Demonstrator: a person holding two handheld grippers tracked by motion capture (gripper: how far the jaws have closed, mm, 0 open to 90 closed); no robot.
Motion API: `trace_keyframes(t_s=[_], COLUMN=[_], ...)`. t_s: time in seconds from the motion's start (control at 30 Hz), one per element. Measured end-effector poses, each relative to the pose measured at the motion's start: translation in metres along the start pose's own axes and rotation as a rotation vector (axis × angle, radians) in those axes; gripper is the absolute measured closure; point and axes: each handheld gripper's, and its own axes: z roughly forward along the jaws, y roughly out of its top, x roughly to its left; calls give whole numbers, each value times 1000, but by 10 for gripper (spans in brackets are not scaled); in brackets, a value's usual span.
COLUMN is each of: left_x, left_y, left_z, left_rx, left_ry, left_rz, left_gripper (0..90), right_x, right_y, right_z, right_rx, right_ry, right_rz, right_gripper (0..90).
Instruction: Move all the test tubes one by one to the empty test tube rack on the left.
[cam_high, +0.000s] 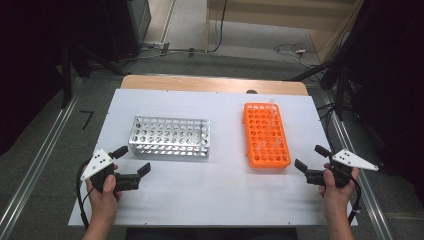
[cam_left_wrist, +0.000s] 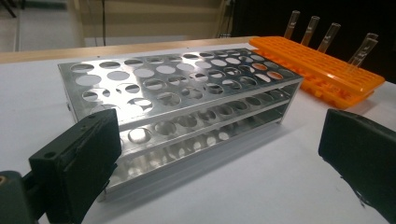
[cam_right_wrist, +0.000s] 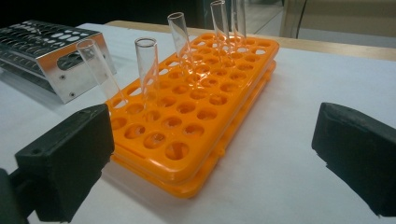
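A shiny metal tube rack (cam_high: 170, 136) with no tubes in its holes lies left of centre on the white tabletop. An orange plastic rack (cam_high: 266, 134) lies right of centre with several clear glass tubes (cam_right_wrist: 147, 65) standing in it. My left gripper (cam_high: 132, 160) hovers open just in front of the metal rack (cam_left_wrist: 177, 93), nothing between its jaws; the orange rack (cam_left_wrist: 322, 65) is beyond. My right gripper (cam_high: 310, 157) is open too, right of the orange rack (cam_right_wrist: 201, 102) at its near corner, jaws bare. The metal rack (cam_right_wrist: 51, 51) sits at the far left there.
The white board (cam_high: 210, 195) covers a wooden table whose far edge (cam_high: 210, 82) shows bare. Metal rails (cam_high: 35, 165) run along both sides. Cables (cam_high: 295, 49) lie on the floor behind, and dark equipment stands at left and right.
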Motion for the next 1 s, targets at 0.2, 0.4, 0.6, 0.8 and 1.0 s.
trace_keyframes(t_s=[0.2, 0.4, 0.6, 0.8, 1.0], left_x=[-6, -9, -10, -11, -14], left_y=[2, 1, 3, 3, 2], left_z=[2, 5, 3, 4, 6], left_rx=[-1, 7, -4, -6, 2], left_ry=[-9, -16, -11, -14, -19], left_rz=[9, 21, 11, 11, 18], left_gripper=[0, 0, 0, 0, 0], right_x=[6, 15, 25, 34, 33], right_y=[8, 16, 20, 20, 20], right_z=[6, 16, 33, 52, 70], right_rx=[15, 24, 60, 100, 161], right_ry=[0, 4, 42, 36, 59], right_rz=[-1, 23, 36, 29, 64], right_gripper=[10, 102, 310, 496, 596])
